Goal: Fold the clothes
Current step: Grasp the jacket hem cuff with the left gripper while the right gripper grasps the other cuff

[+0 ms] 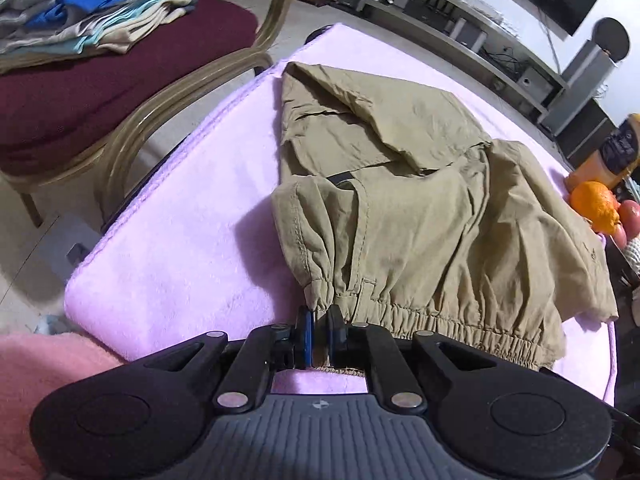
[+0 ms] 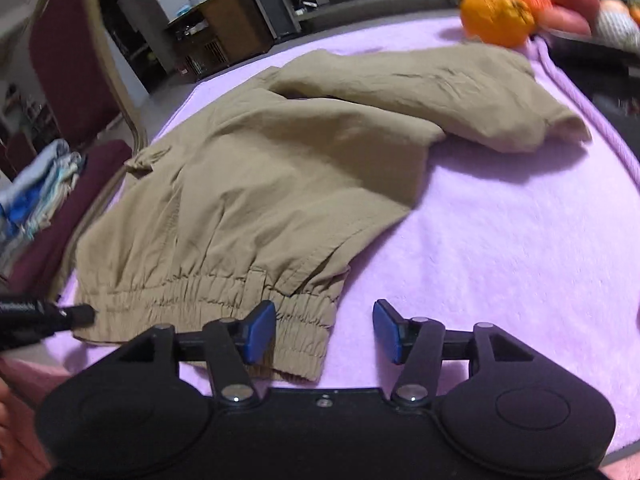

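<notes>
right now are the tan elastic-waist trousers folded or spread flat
Folded: the tan elastic-waist trousers have a leg doubled over, cuff by the waistband.

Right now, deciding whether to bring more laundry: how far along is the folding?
Done: a folded stack sits on the chair. In hand: the khaki trousers lie partly folded on the purple towel; the left gripper pinches the waistband, the right gripper is open beside it. Left: finishing the fold and stacking.

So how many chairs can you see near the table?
1: a maroon-cushioned chair stands beside the table's left edge, a stack of folded clothes on its seat. Others may sit outside both views.
</notes>
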Demonstrator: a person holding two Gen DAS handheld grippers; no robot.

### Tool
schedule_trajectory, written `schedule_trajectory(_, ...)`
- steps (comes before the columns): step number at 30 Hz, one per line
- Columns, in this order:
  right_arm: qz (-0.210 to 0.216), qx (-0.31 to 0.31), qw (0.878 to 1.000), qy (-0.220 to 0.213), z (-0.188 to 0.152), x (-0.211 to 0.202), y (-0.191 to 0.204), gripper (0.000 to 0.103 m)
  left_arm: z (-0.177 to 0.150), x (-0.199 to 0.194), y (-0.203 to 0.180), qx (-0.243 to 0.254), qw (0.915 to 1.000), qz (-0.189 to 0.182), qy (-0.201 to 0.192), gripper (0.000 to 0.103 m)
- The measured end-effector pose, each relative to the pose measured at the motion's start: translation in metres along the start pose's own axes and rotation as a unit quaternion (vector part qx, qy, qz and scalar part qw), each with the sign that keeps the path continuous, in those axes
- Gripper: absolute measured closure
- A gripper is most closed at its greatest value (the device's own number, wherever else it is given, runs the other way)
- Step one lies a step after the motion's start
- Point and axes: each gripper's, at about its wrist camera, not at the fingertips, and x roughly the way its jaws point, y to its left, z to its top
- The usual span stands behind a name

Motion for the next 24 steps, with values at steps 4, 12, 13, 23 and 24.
schedule_trajectory(4,0.036,0.027,0.999,-0.014,-0.005,-0.002,-0.007,0.047,0.001,-0.003,0.012,-0.03,0.9992,-0.026,0.006,0.093)
schedule_trajectory(12,0.143,0.126,0.982,-0.001,-0.006,0.003,-0.035,0.048,0.0,0.005,0.008,-0.018,0.9996,0.003,0.021,0.091)
schedule_trajectory(13,0.146,0.12,0.982,-0.003,-0.007,0.004,-0.034,0.048,-0.001,0.006,0.007,-0.015,0.9996,0.007,0.022,0.09)
schedule_trajectory(23,0.162,0.243,0.956,-0.037,-0.004,-0.024,-0.076,0.092,0.001,-0.001,0.014,-0.039,0.9973,-0.058,0.02,0.067)
schedule_trajectory(24,0.167,0.25,0.953,-0.038,-0.002,-0.027,-0.079,0.092,0.001,-0.002,0.016,-0.044,0.9962,-0.073,0.02,0.062)
